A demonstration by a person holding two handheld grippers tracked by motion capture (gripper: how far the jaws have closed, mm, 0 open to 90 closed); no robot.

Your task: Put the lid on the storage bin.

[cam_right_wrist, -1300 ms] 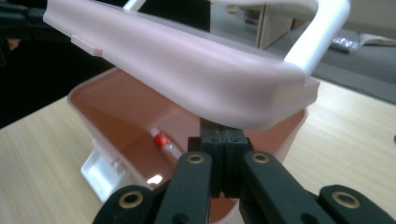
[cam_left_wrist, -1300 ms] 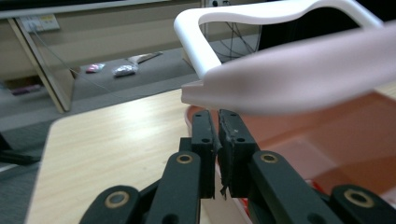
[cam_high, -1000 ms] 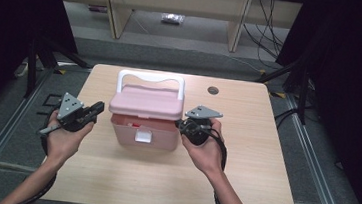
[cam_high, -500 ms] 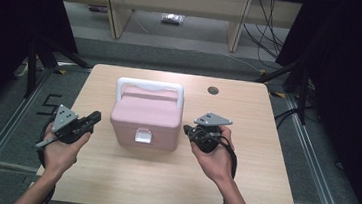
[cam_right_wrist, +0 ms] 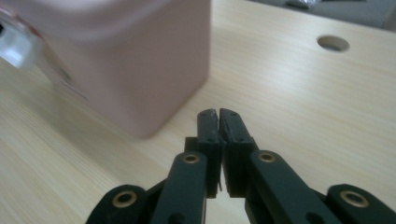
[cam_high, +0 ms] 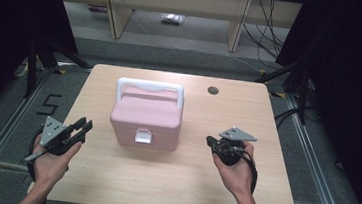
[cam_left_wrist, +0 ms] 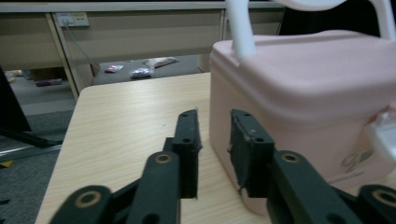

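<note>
The box point(cam_high: 146, 116) sits latched on the table point(cam_high: 181, 182); your left tongs point(cam_left_wrist: 212, 154) have just parted, empty, right tongs point(cam_right_wrist: 218, 123) nearly together; opening remains.

both grippers point(cam_high: 85, 125) point(cam_high: 210, 141) withdrawn from box point(cam_high: 146, 120); jaws opening

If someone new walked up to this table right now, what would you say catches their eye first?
The pink box with its white handle raised stands out, sitting in the middle of the wooden table. A hand-held tool waits on each side without touching it: the left tool, jaws slightly apart and empty, and the right tool, jaws almost together. A small round hole marks the table's far side.
</note>
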